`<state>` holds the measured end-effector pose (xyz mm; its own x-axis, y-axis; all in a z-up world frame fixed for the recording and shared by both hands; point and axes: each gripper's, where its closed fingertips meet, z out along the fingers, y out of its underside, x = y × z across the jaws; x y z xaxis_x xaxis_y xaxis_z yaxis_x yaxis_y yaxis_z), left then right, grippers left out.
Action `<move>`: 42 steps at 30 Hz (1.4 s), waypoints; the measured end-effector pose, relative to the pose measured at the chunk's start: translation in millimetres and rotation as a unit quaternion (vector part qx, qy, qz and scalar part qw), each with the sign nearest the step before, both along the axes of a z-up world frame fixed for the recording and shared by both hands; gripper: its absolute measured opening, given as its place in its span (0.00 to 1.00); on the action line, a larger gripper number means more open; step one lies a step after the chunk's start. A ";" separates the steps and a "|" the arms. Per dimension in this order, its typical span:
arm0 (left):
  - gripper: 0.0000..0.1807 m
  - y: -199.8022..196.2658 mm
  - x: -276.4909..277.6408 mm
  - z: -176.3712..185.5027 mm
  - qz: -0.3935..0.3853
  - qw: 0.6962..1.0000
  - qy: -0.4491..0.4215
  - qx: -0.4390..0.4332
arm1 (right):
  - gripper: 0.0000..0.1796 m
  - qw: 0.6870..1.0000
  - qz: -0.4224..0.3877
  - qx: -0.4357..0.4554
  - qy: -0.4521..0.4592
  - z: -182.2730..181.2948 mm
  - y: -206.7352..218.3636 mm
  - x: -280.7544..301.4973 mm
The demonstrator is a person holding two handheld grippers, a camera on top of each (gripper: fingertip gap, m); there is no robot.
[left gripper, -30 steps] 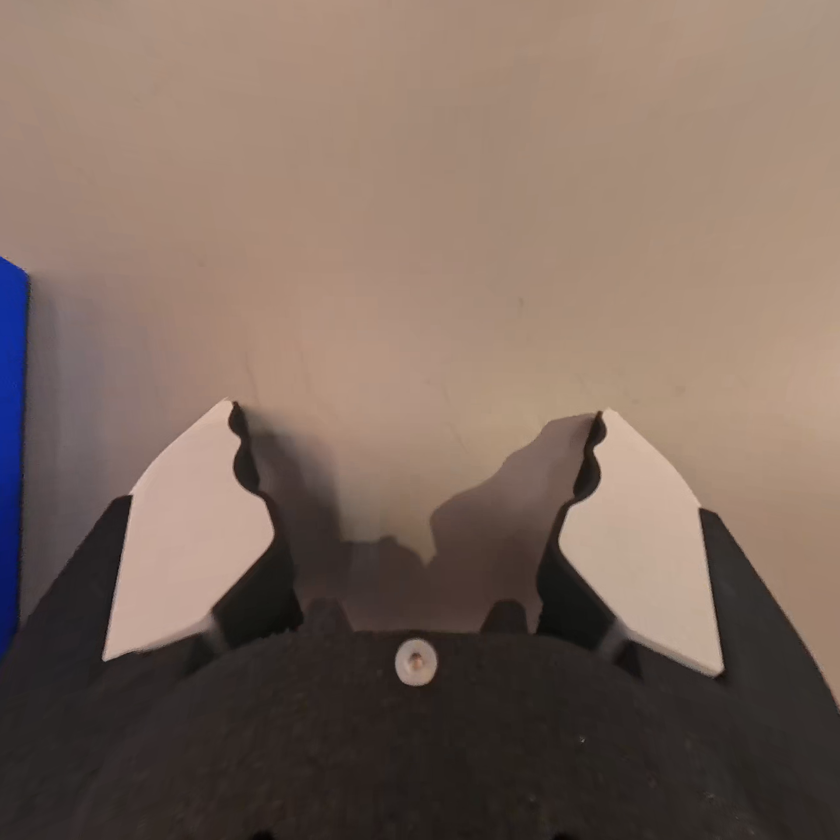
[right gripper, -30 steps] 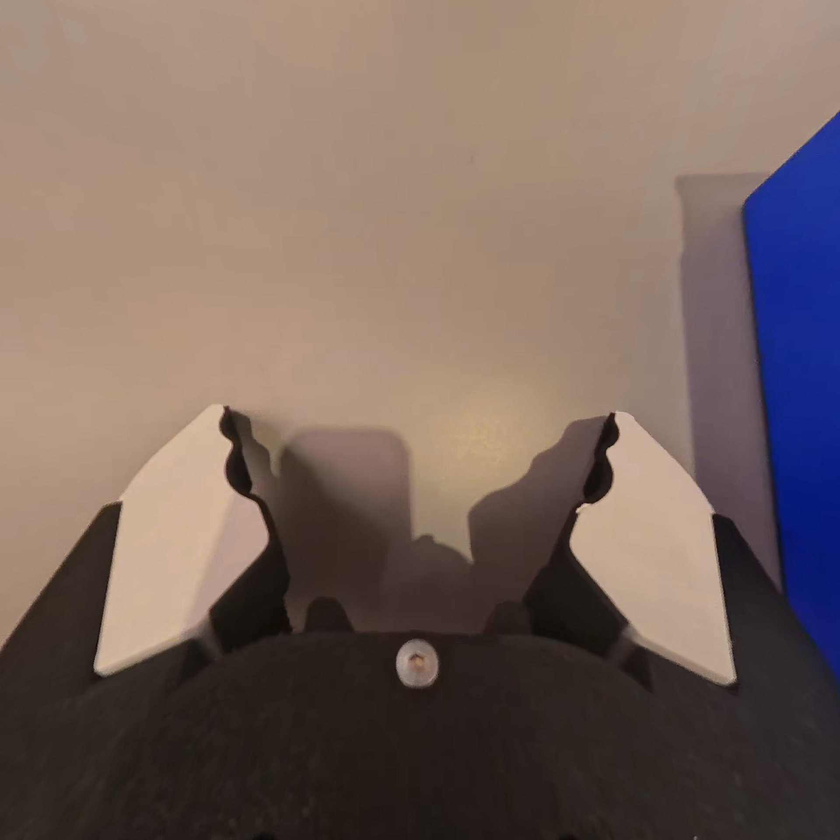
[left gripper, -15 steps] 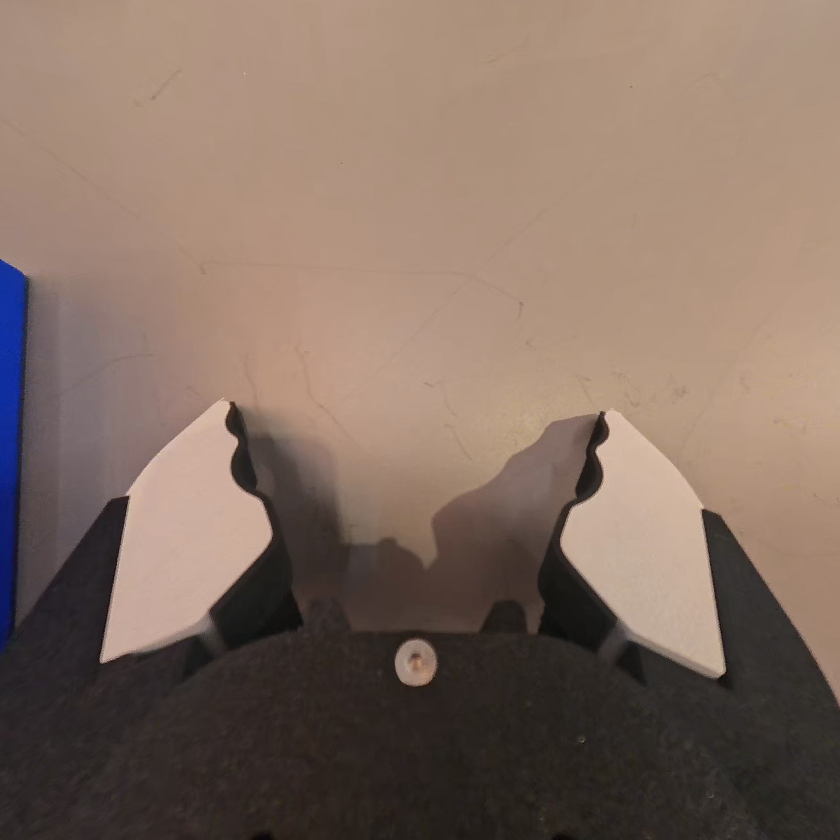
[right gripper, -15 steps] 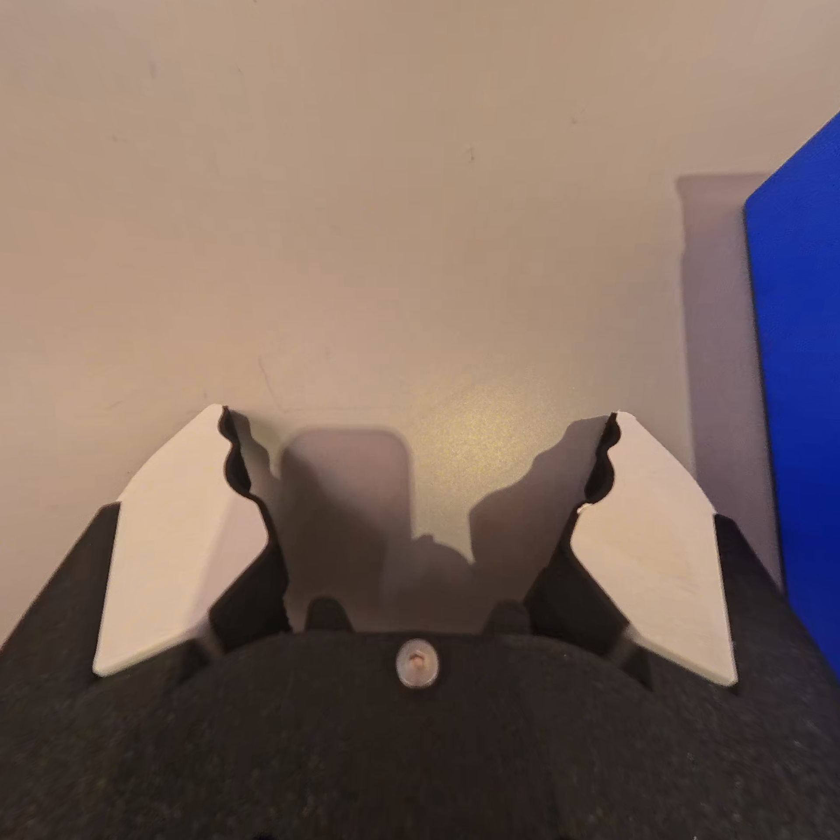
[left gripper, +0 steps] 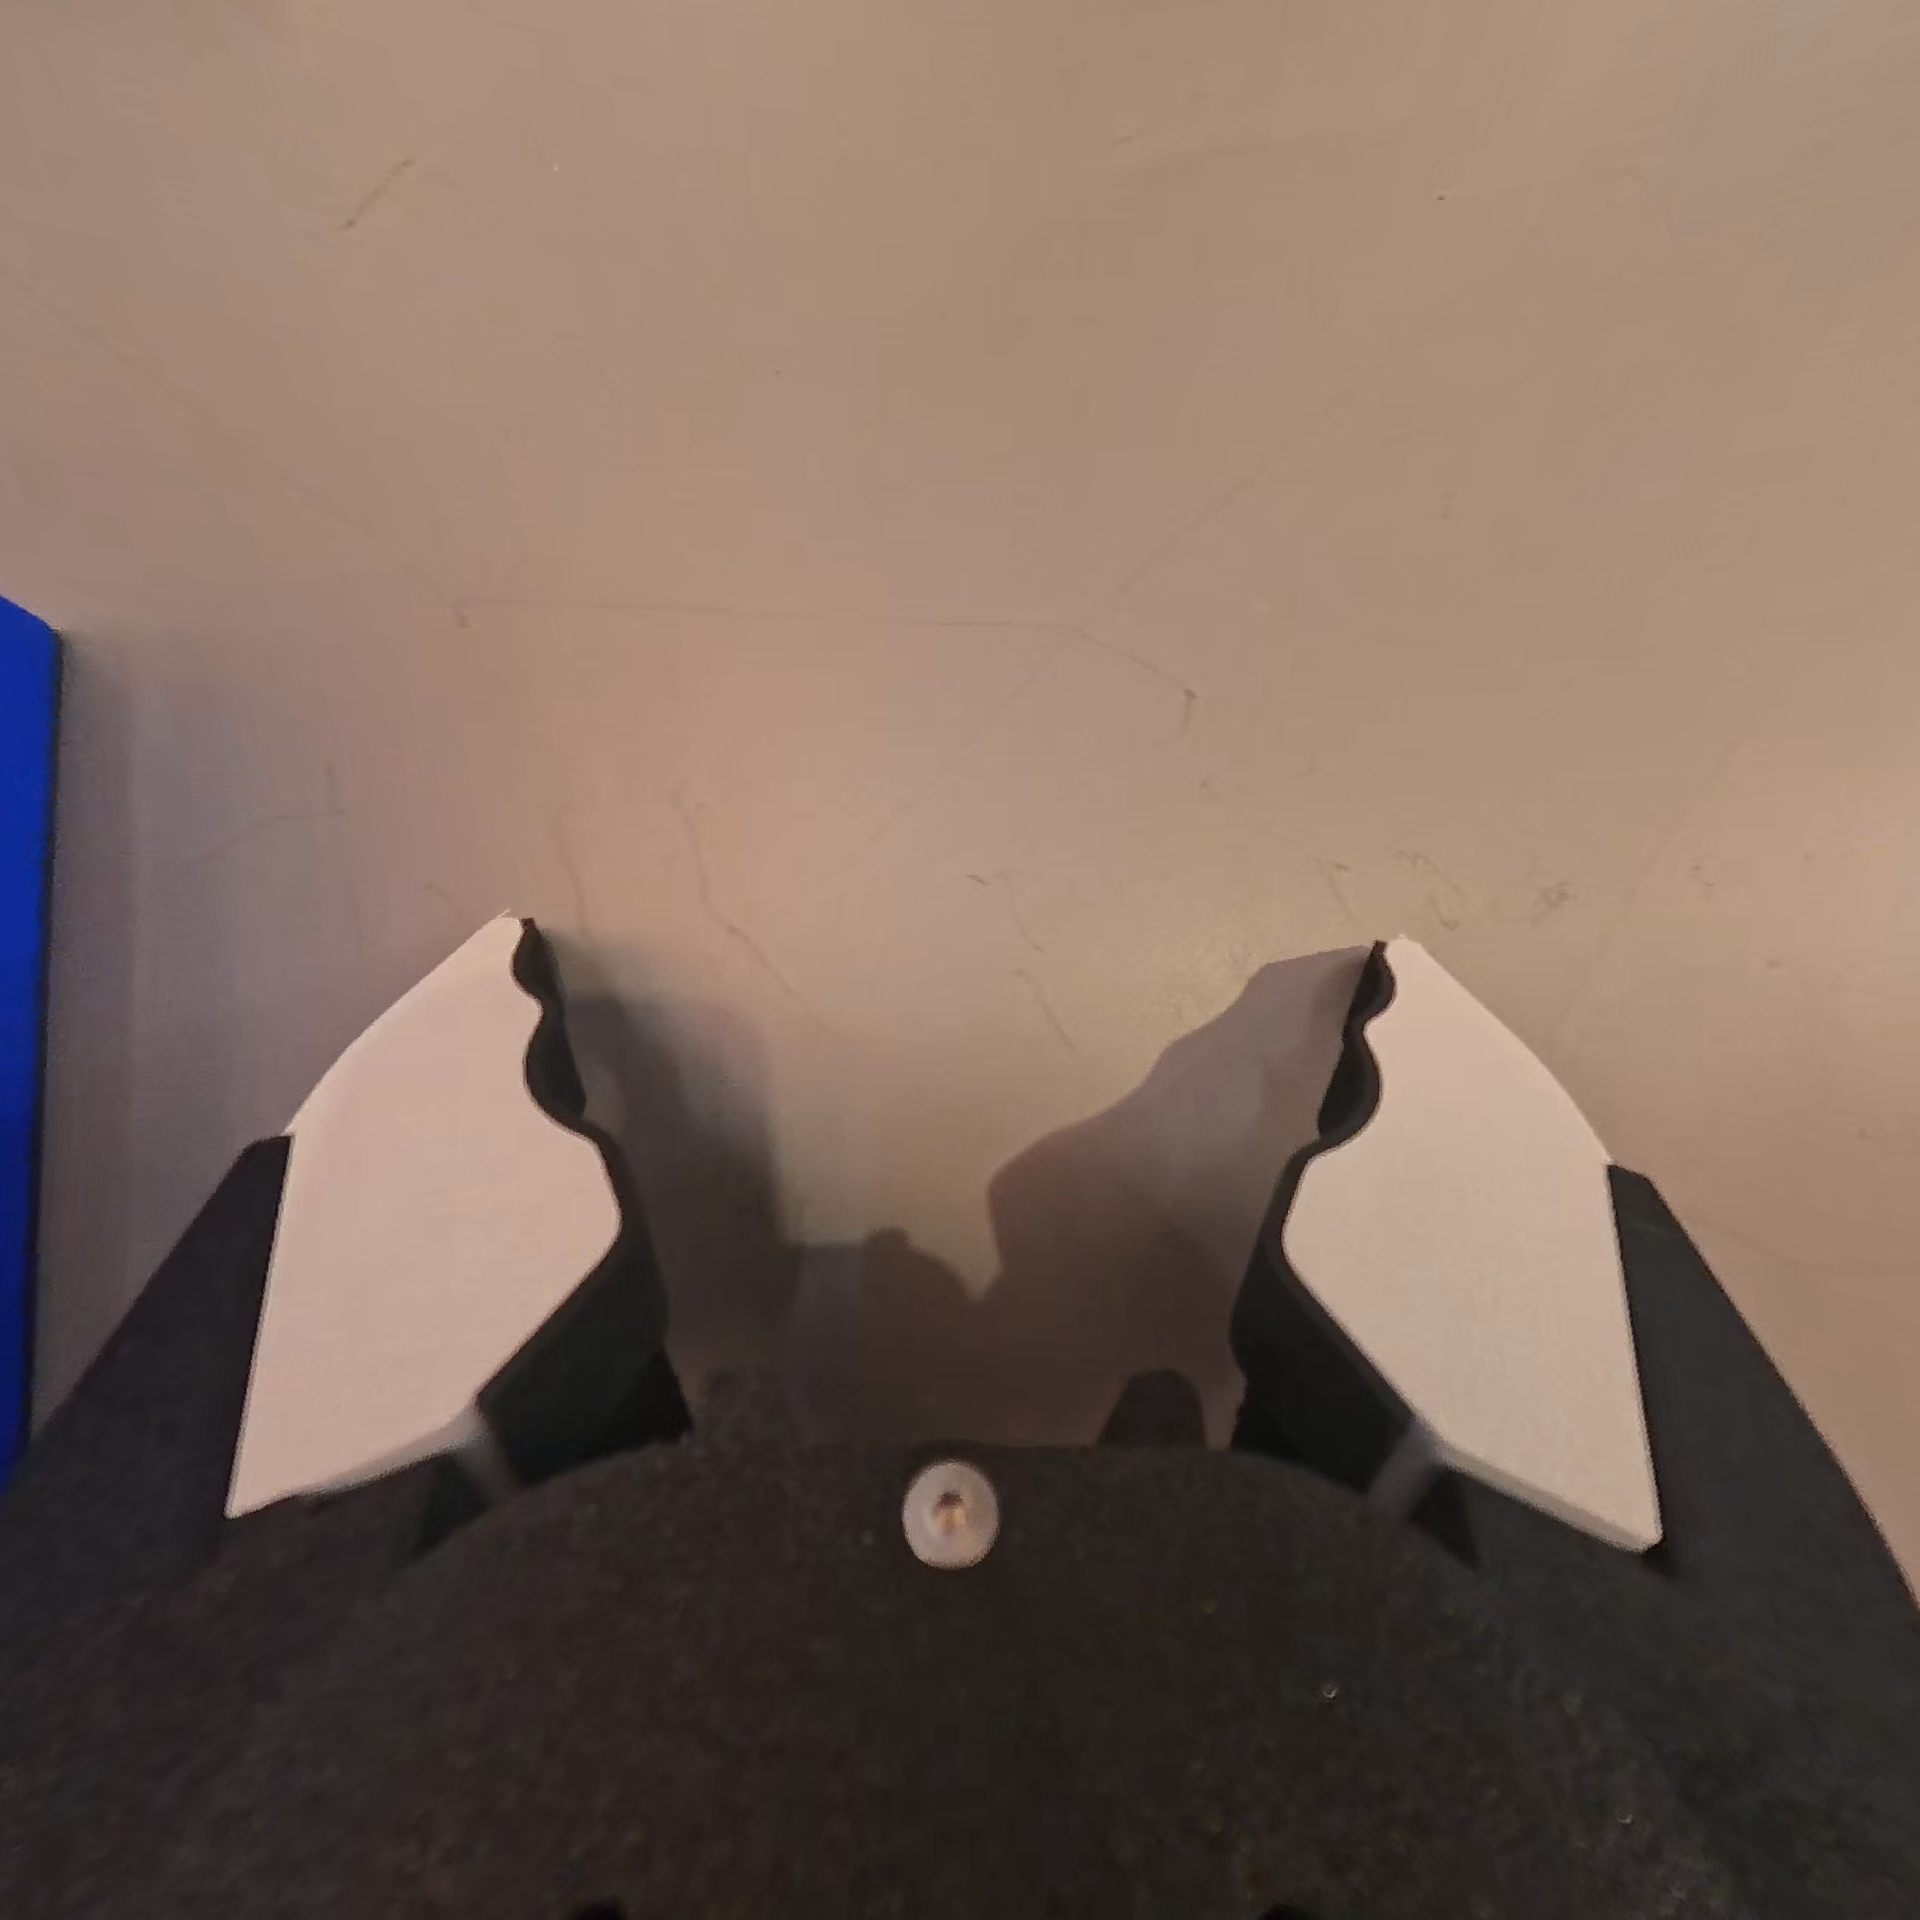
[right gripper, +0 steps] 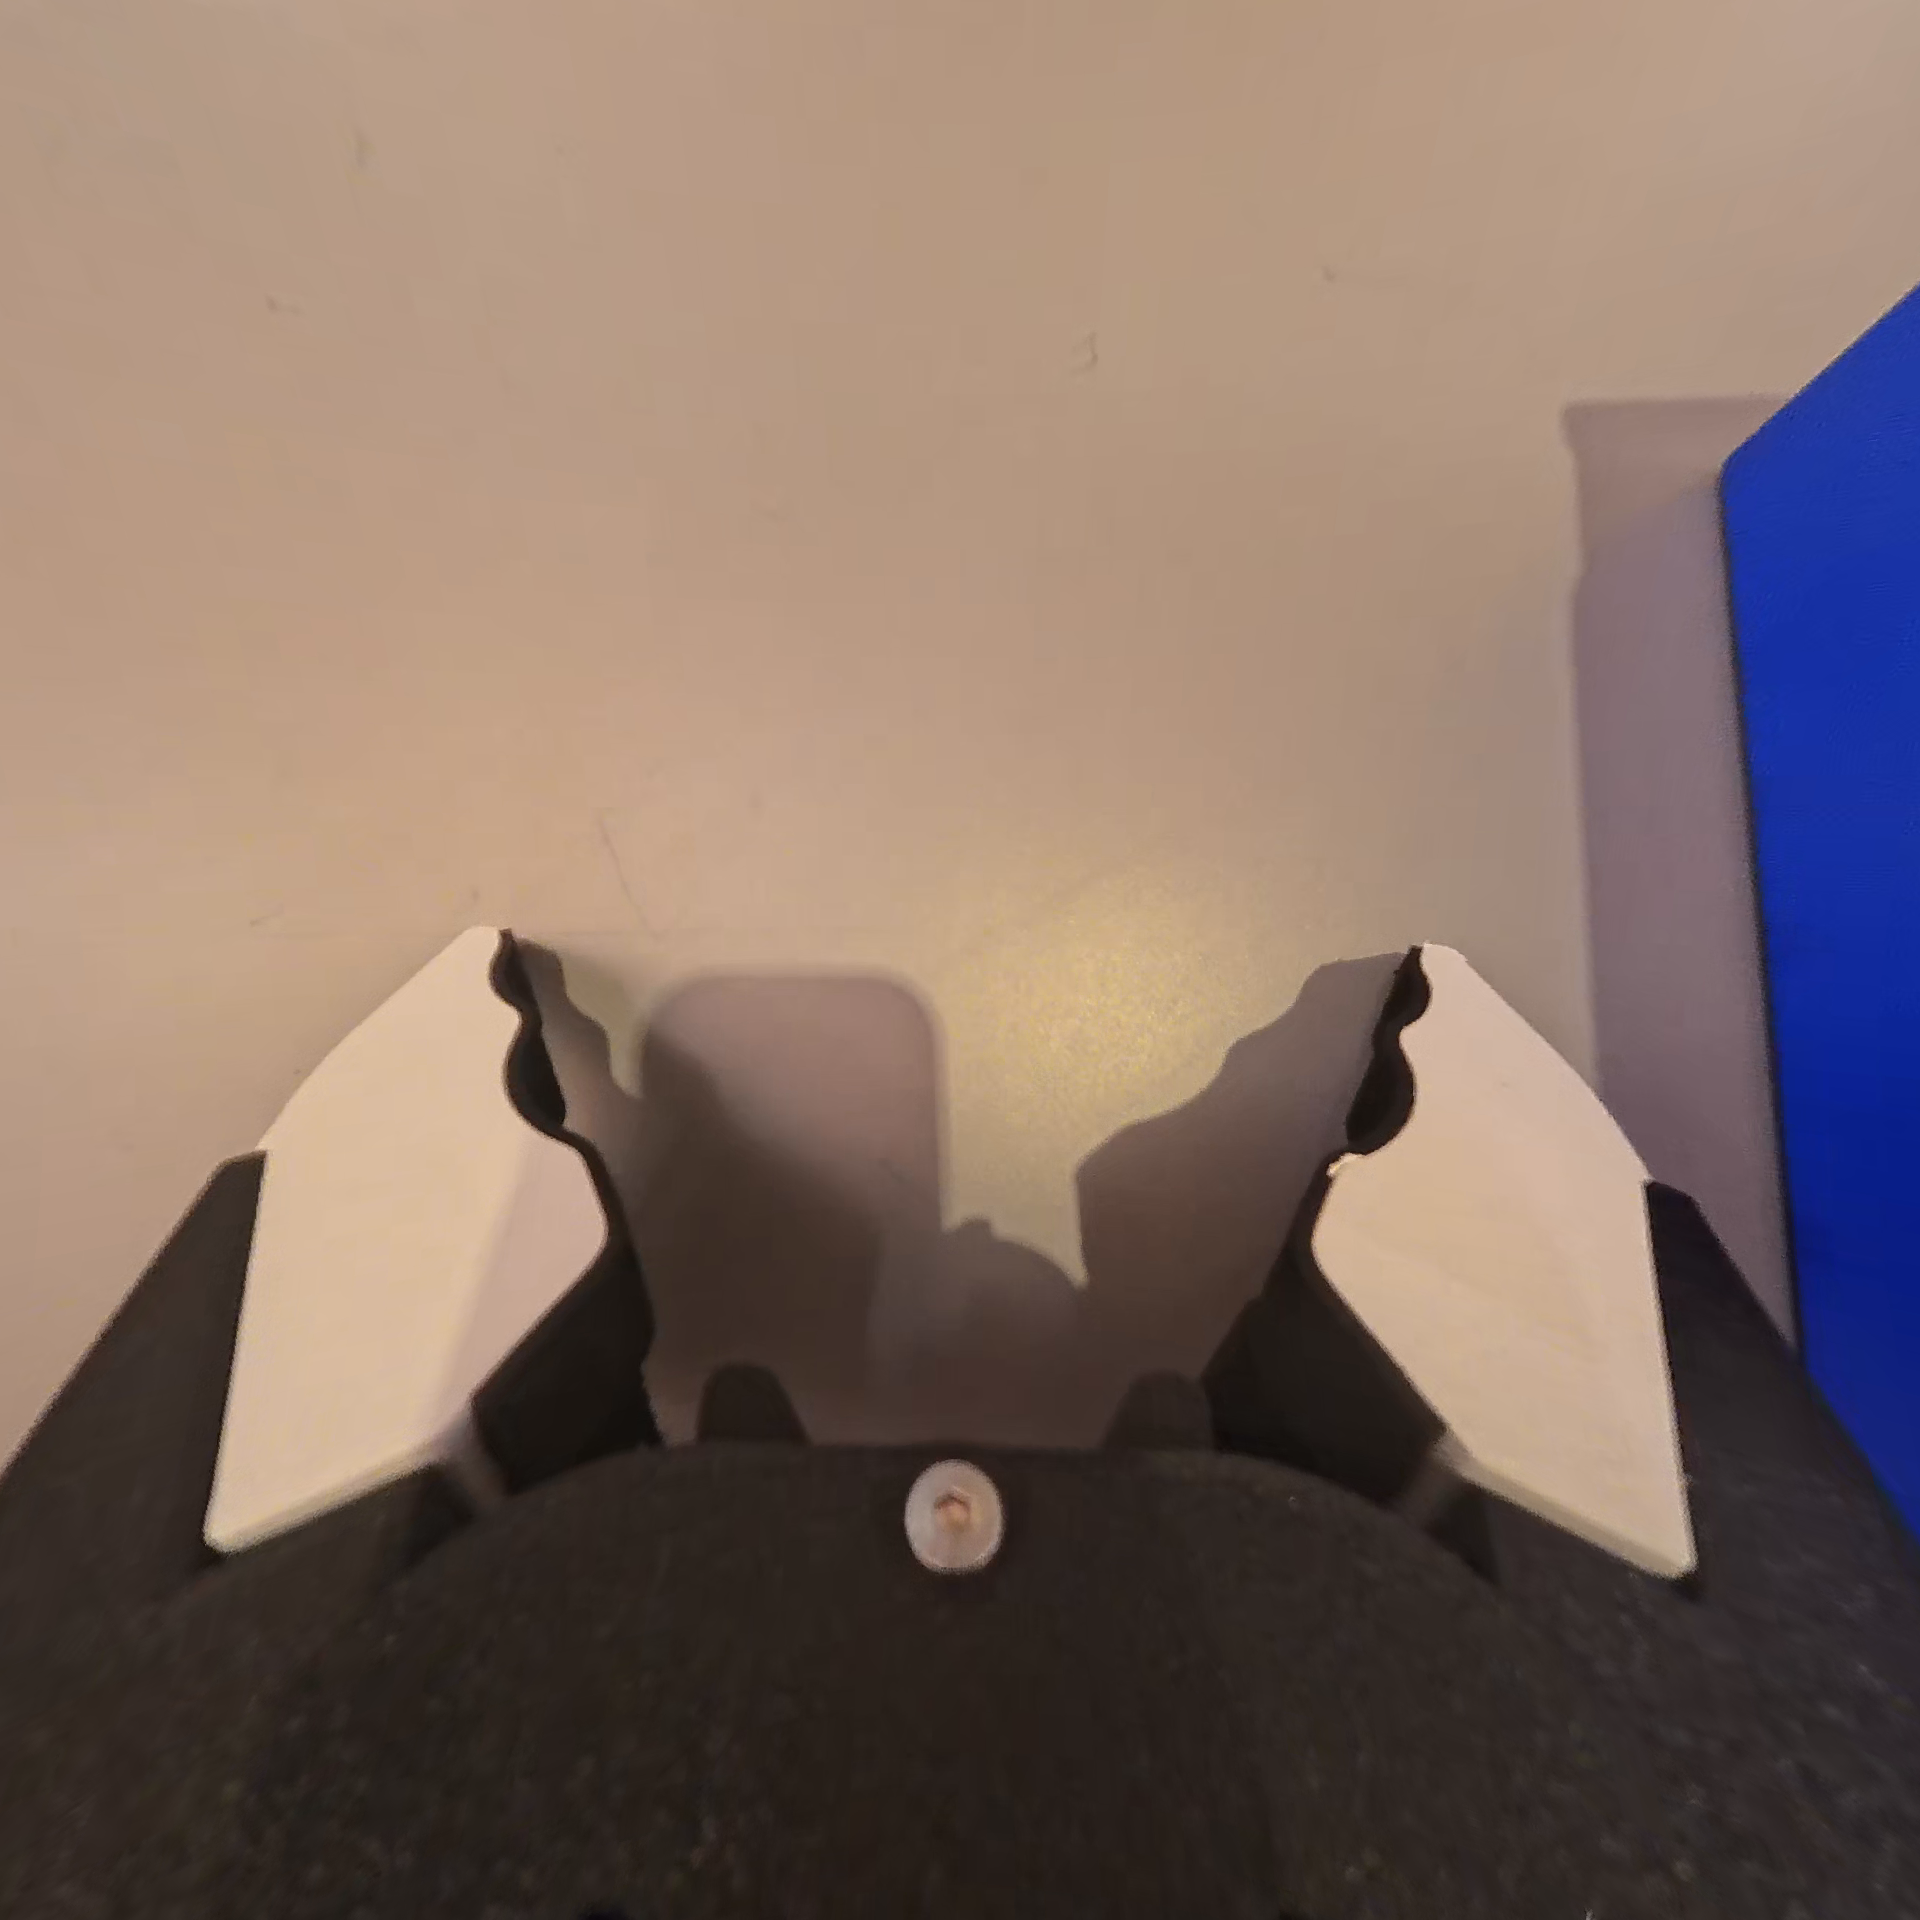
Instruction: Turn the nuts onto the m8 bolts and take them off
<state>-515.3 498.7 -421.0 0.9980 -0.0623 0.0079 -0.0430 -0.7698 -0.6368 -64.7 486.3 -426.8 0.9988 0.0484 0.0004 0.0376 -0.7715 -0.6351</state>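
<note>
No nuts or bolts show in either view. My left gripper (left gripper: 951, 935) is open and empty, its white fingers (left gripper: 436, 1195) spread wide close over a scratched beige tabletop (left gripper: 935, 468). My right gripper (right gripper: 961, 951) is also open and empty, its white fingers (right gripper: 1496, 1226) wide apart close over the same beige surface (right gripper: 831, 468). Both cast dark shadows on the surface just below the fingers.
A flat blue object (left gripper: 21, 987) shows at the left edge of the left wrist view. A blue panel (right gripper: 1839, 831) fills the right edge of the right wrist view and casts a shadow to its left.
Neither gripper has visibly moved. The picture has sharpened, so scratches on the tabletop show more clearly.
</note>
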 end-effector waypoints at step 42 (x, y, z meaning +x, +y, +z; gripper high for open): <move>0.73 11.6 57.7 113.7 -0.227 0.923 -0.144 0.275 | 0.78 0.906 0.184 0.379 0.043 134.9 35.5 -23.0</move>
